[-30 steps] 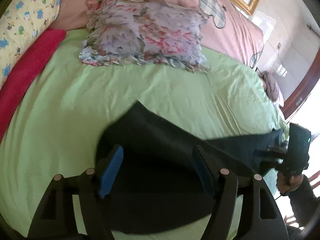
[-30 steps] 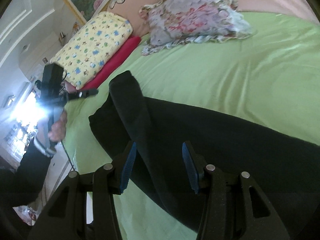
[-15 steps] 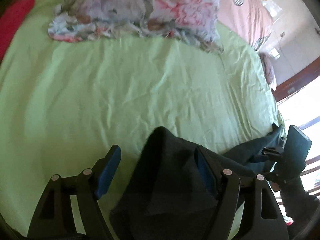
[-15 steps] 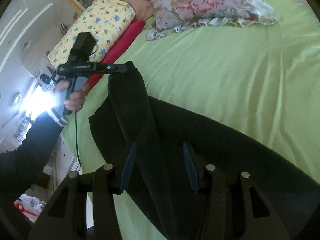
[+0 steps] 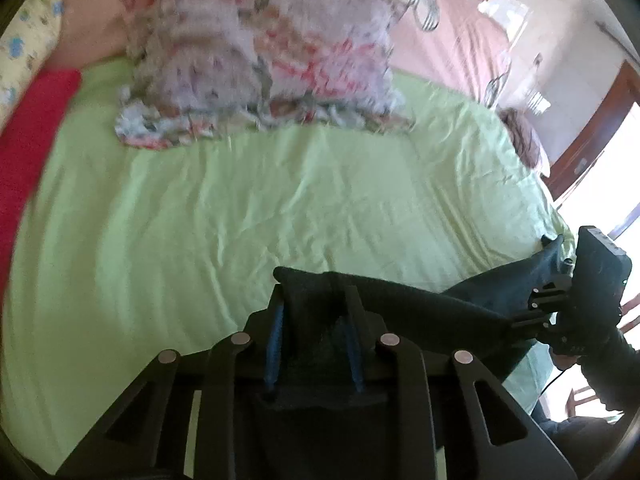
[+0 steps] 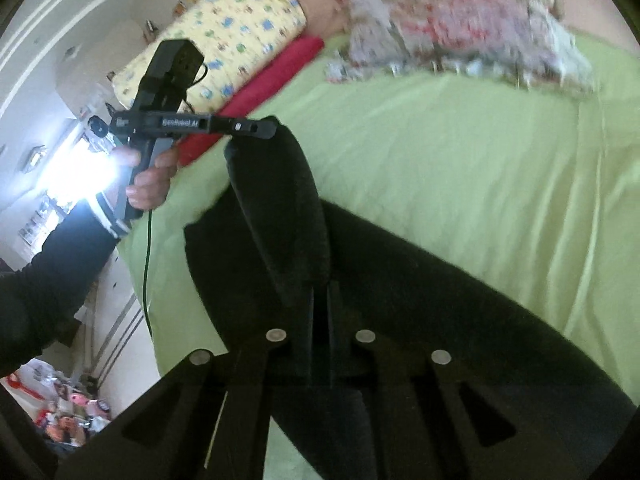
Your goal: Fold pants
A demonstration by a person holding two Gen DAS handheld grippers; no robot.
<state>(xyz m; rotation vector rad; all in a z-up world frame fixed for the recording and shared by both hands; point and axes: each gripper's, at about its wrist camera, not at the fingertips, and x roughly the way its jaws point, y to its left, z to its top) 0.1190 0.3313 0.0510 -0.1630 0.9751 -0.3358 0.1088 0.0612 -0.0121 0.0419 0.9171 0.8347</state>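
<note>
The dark pants (image 6: 400, 280) are found lying across the green bedsheet (image 5: 280, 208), one folded edge raised off it. The left tongs (image 5: 316, 296) have just been closing and are seen pinching a bunched corner of the cloth between the blue pads (image 5: 275, 332). The right tongs (image 6: 320, 300) have likewise just been closing and are pressed together on a raised ridge of the same fabric. The cloth is stretched between the two pairs. It is judged that a fold is being started. For a clean result, both grips should be kept firm, raised evenly and carried over together, so that edges are matched. The floral pillow (image 5: 260, 68) beyond the tongs should be avoided.
</note>
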